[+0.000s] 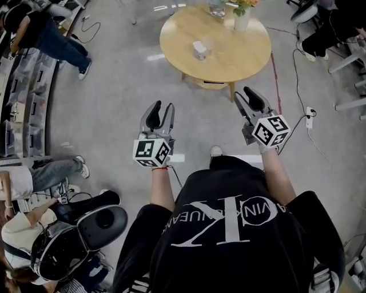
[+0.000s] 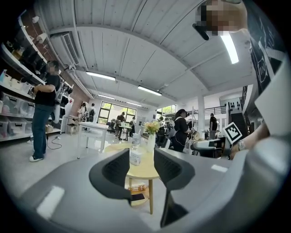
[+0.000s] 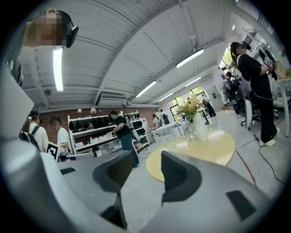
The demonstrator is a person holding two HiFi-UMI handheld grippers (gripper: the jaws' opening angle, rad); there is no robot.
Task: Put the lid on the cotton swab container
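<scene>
The cotton swab container (image 1: pixel 200 49), a small pale clear box, stands near the middle of the round wooden table (image 1: pixel 240 57); I cannot make out a separate lid. In the left gripper view the container (image 2: pixel 135 157) shows far off between the jaws. My left gripper (image 1: pixel 162 107) and right gripper (image 1: pixel 244 93) hover over the floor short of the table, both open and empty. The left gripper (image 2: pixel 142 168) points at the table. The right gripper (image 3: pixel 148 170) points just left of it, and the container does not show in that view.
A white vase with flowers (image 1: pixel 242 17) and a glass jar (image 1: pixel 217 7) stand at the table's far edge. A shelf under the table (image 2: pixel 136 193) holds small items. People sit or stand at the left (image 1: pixel 51 40), lower left and right. Cables (image 1: pixel 297 74) cross the floor.
</scene>
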